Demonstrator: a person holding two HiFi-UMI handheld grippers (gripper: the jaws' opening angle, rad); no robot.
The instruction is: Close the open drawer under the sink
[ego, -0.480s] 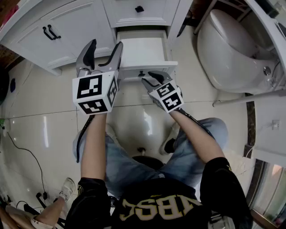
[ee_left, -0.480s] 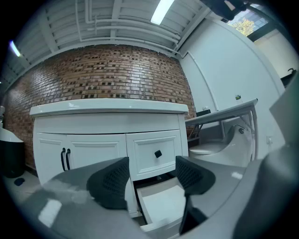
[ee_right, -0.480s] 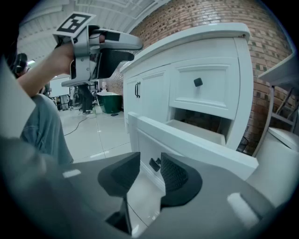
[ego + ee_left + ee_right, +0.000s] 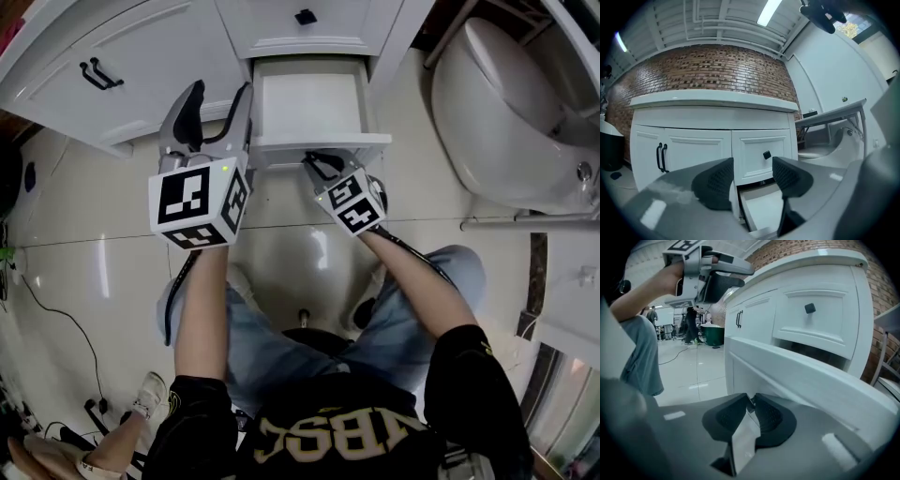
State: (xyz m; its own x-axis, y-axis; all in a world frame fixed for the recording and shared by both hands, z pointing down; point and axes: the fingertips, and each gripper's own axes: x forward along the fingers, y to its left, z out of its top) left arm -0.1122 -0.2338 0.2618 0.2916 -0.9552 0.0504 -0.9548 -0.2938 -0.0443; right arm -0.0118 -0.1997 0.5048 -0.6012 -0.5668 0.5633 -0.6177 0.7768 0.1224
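Note:
The white drawer [image 4: 305, 103] under the sink stands pulled out of the vanity, with nothing inside. My right gripper [image 4: 314, 161] sits at the middle of the drawer front [image 4: 811, 376], pointing down. Its jaws are shut, and a small dark piece, the drawer knob, shows pinched at its tips [image 4: 750, 402]. Left of the drawer my left gripper [image 4: 220, 92] hangs level in the air. It is open, and nothing lies between its pads [image 4: 715, 185]. Past them I see the open drawer [image 4: 764, 211] below.
Above the open drawer is a shut drawer with a black knob [image 4: 305, 16]. Cabinet doors with black handles [image 4: 101, 73] are at the left. A toilet [image 4: 497, 103] stands close on the right. A cable [image 4: 56, 319] runs over the glossy tile floor, and the person's knees are below.
The right gripper's jaws, slightly apart beside the knob before, have come together at the drawer front. The left gripper has hardly moved. The head view has shifted a little closer.

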